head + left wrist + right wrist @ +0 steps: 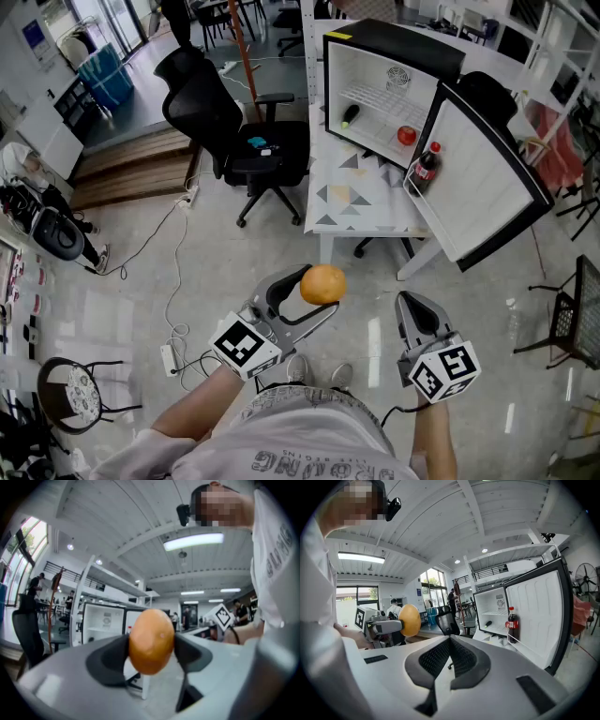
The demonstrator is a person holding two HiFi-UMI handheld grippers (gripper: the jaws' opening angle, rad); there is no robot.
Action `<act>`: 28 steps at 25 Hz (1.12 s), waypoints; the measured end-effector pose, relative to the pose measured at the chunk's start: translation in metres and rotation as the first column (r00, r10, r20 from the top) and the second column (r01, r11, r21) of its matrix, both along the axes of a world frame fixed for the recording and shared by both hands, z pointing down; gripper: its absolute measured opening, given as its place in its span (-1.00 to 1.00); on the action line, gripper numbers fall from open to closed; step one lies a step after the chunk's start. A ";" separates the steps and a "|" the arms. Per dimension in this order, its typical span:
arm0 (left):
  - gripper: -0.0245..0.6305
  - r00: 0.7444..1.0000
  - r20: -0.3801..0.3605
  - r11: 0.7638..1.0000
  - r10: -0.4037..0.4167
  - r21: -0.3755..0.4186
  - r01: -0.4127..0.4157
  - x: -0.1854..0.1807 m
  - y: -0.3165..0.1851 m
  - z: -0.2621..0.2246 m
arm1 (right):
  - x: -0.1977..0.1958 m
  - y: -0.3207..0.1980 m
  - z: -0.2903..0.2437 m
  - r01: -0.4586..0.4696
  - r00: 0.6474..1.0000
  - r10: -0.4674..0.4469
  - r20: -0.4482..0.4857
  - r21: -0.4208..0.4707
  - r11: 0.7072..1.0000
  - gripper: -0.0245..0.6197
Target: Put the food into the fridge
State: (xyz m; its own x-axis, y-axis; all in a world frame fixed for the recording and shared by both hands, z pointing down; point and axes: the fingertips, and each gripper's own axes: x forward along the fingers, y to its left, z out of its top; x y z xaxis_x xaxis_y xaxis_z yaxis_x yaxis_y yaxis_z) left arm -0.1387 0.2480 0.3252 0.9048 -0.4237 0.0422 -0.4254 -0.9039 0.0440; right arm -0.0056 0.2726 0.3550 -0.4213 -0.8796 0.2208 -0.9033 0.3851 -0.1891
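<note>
Head view: the left gripper (317, 292) is clamping an orange (323, 284) between its jaws, low and near the person, well apart from the fridge (394, 47). The right gripper (410, 302) is hovering just to its right, with its jaws pressed together and nothing in them. Farther off, the small fridge is standing on a white table (356, 202), and its door (487, 178) is hanging open to the right. A black office chair (234, 131) is sitting left of the table. A cable (173, 281) is trailing over the floor at the near left. Inside the fridge, a dark green item (350, 115) is lying at the left and a round red item (406, 135) at the right. A cola bottle (427, 167) is standing on the door shelf.

Left gripper view: both pads are pressing on the orange, and the open fridge is showing far behind it at the left.

Right gripper view: the jaws are meeting, empty. The held orange is showing at the left, the chair in the middle distance, and the open fridge with its bottle at the right.
</note>
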 end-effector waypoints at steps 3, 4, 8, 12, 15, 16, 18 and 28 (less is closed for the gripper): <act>0.02 1.000 -0.001 1.000 -0.001 0.003 0.001 0.002 0.002 0.000 | 0.002 0.003 0.000 0.006 1.000 -0.006 0.001 0.001 1.000 -0.92; 0.02 1.000 0.000 1.000 -0.001 0.003 0.001 0.003 0.003 0.001 | 0.002 0.003 0.000 0.006 1.000 -0.006 0.002 0.002 1.000 -0.92; 0.02 1.000 -0.002 1.000 -0.006 -0.001 0.006 0.005 0.006 0.002 | 0.003 0.005 -0.001 0.010 1.000 -0.010 -0.002 0.010 1.000 -0.92; 0.02 1.000 -0.002 1.000 -0.012 0.000 0.012 0.009 0.011 0.002 | 0.004 0.008 -0.001 0.009 1.000 -0.008 -0.028 0.017 1.000 -0.92; 0.02 1.000 0.000 1.000 -0.016 0.002 0.016 0.016 0.016 0.002 | 0.010 0.012 -0.002 0.014 0.999 -0.014 -0.029 0.019 1.000 -0.92; 0.02 1.000 0.000 1.000 -0.018 0.004 0.018 0.019 0.017 0.002 | 0.013 0.013 -0.002 0.017 0.999 -0.017 -0.029 0.021 1.000 -0.92; 0.02 1.000 -0.001 1.000 -0.027 0.006 0.027 0.026 0.021 0.003 | 0.019 0.016 -0.002 0.025 0.999 -0.025 -0.028 0.024 0.999 -0.92; 0.02 0.996 0.006 0.996 -0.093 0.011 0.093 0.052 0.034 0.010 | 0.052 0.024 0.000 0.078 0.997 -0.078 -0.022 0.038 0.996 -0.92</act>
State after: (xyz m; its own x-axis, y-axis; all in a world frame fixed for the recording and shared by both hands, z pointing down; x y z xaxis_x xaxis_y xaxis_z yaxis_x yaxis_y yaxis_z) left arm -0.0865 0.2824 0.3352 0.8611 -0.5067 0.0432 -0.5081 -0.8608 0.0311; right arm 0.0459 0.2967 0.3553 -0.4846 -0.8524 0.1963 -0.8738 0.4613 -0.1541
